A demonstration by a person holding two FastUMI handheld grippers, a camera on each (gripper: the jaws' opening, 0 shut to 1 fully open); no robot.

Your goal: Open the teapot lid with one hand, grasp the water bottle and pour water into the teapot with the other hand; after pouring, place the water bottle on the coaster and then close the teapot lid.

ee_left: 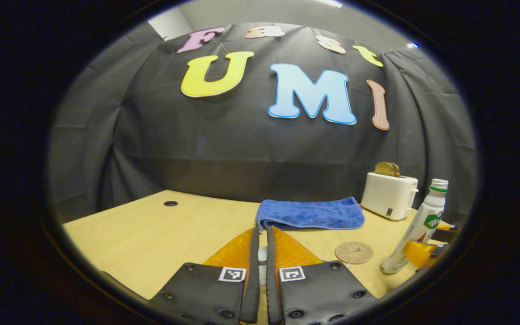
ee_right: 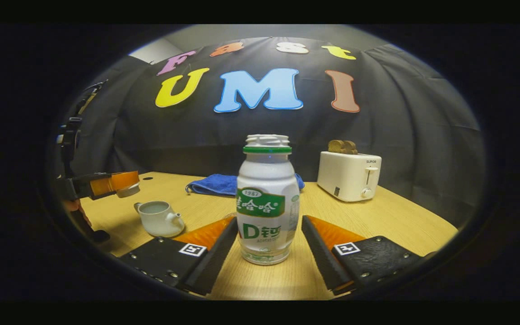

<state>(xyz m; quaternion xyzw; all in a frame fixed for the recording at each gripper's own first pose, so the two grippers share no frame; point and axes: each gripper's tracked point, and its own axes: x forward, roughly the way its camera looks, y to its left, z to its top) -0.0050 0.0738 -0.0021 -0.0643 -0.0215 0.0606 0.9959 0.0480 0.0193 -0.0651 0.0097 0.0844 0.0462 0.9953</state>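
Left gripper view: left gripper [ee_left: 262, 253] nearly closed on small pale thing, likely lid [ee_left: 262, 255]. Coaster [ee_left: 354, 252] on table, bottle [ee_left: 418, 228] beside it.

Right gripper view: right gripper [ee_right: 269, 234] wide open, fingers flanking bottle [ee_right: 266, 198] without touching. Teapot [ee_right: 158, 218] open, to left. Step: grasp bottle. Next: close jaws, lift, tilt over teapot.
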